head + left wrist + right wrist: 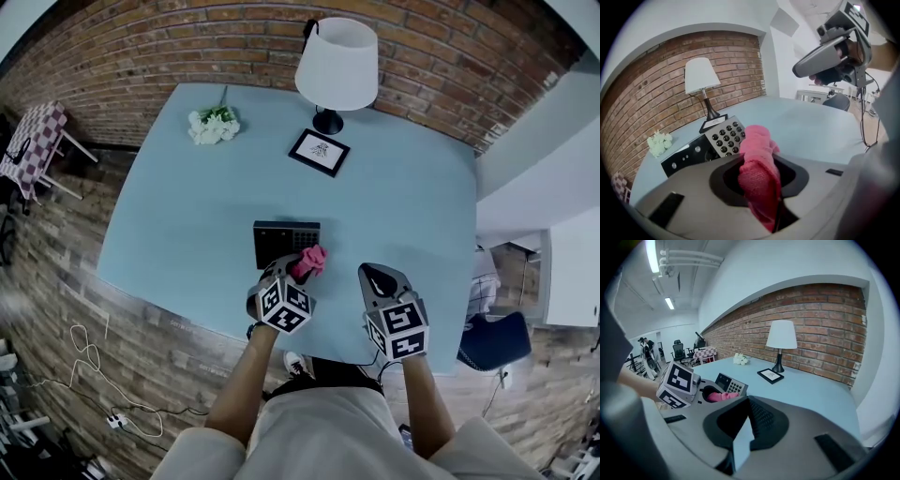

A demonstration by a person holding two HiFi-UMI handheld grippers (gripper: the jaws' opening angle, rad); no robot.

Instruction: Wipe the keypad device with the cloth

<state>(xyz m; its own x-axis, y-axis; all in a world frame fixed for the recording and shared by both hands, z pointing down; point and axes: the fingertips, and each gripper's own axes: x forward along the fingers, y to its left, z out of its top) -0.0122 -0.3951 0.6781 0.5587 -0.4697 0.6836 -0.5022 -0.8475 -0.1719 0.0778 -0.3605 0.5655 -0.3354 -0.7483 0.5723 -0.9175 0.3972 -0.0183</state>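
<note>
The dark keypad device [286, 242] lies flat on the light blue table [187, 225], just beyond my hands. My left gripper [289, 272] is shut on a pink cloth [310, 261], which hangs over the device's near right corner. In the left gripper view the cloth [758, 168] bunches up between the jaws, with the device's buttons [724, 137] right behind it. My right gripper [377, 276] hovers to the right of the device, shut and holding nothing. The right gripper view shows its jaws [750, 405] together and the cloth [723, 396] off to the left.
A white-shaded lamp [337, 64], a small framed picture [319, 152] and a bunch of white flowers [214, 126] stand at the table's far side near the brick wall. A checkered chair [33, 145] is off the left edge.
</note>
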